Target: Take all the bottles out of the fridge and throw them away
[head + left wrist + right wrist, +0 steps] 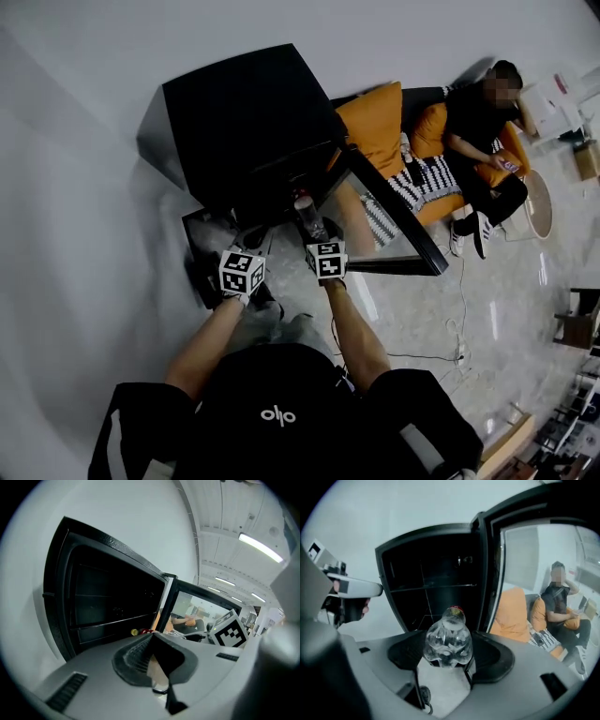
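Both forearms reach forward side by side from the person's body toward the open black fridge (244, 122), each tool tilted somewhat downward. The right gripper (447, 657) grasps a clear plastic bottle (447, 641) with a red cap. Its jaws stand wide against the bottle's sides, and the cap points away toward the fridge's dark shelves. In the head view the bottle (307, 217) sits just in front of the fridge opening, beside the swung-out door (394, 220). The left gripper (154, 654) is clenched with nothing in it, just left of the right one.
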Available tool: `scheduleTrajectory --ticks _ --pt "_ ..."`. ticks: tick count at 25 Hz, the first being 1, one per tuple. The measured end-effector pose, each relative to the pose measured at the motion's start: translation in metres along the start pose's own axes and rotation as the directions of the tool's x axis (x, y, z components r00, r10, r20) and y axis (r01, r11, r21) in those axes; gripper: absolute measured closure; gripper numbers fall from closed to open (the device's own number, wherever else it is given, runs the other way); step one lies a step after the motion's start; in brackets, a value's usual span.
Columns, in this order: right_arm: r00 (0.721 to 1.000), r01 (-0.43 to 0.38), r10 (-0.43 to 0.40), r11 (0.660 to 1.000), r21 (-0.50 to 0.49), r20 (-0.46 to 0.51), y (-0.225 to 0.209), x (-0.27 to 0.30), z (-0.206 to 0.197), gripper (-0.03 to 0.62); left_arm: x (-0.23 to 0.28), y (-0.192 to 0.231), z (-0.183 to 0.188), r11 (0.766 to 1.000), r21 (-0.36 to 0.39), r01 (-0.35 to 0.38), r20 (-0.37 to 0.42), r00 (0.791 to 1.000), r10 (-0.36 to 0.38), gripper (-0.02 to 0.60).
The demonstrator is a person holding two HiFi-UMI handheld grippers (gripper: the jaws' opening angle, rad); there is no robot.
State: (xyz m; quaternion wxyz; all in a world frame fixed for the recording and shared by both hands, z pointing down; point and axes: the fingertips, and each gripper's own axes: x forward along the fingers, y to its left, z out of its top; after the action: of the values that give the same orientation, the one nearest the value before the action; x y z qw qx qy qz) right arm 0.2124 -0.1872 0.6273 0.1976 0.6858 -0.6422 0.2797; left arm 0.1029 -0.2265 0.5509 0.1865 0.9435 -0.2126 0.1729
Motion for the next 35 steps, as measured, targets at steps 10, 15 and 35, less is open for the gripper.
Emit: scheduleTrajectory --ticks 10,15,35 --pt "0.992 -0.067 0.069 0.998 -0.02 0.107 -0.007 -0.112 0.002 0.286 -0.047 -0.075 0.007 0.995 0.021 -0.093 0.055 0.994 0.091 0.575" --pt "0.982 -0.104 0.109 0.994 -0.04 0.156 -0.01 -0.161 -0.003 0.286 -0.078 -0.121 0.002 0.991 0.037 -0.131 0.086 0.988 0.128 0.575" --pt "0.964 -0.184 0.204 0.975 -0.126 0.172 -0.003 -0.249 -0.037 0.286 -0.148 -0.194 -0.04 0.973 -0.021 -0.231 0.125 0.965 0.232 0.575"
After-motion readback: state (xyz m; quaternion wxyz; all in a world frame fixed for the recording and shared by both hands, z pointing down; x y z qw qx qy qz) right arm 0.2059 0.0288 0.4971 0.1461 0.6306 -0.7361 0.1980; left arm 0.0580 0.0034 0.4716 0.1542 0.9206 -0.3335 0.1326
